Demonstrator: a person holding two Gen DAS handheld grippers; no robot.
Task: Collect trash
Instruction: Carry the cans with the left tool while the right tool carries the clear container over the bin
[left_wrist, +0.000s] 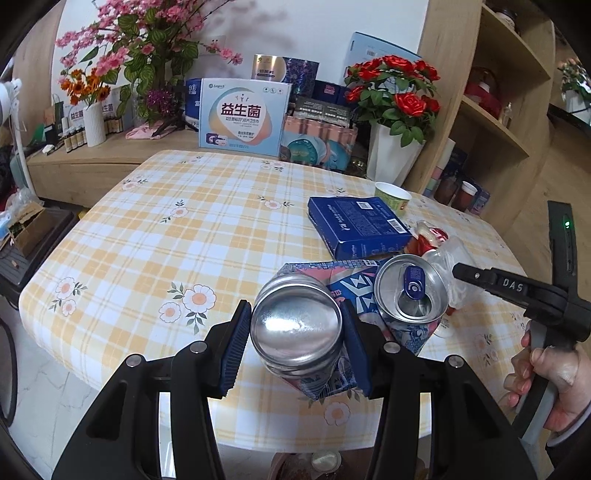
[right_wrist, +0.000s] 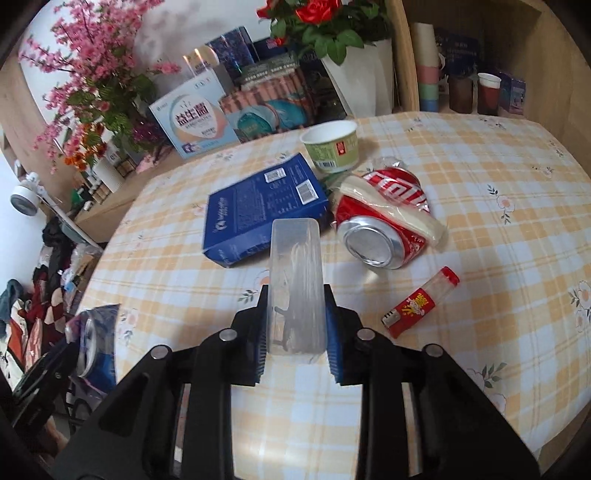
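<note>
My left hand-held gripper (left_wrist: 295, 332) clamps a crushed blue-and-pink aluminium can (left_wrist: 299, 325); my right hand-held gripper (right_wrist: 296, 328) grips a clear plastic container (right_wrist: 295, 280) above the yellow-checked counter (right_wrist: 480, 206).

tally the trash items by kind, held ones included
Drink cans: 3 (blue can, bent blue can, crushed red can)
Blue carton: 1
Paper cup: 1
Clear plastic box: 1
Lighter: 1
Wrapper: 1
Total: 8
</note>
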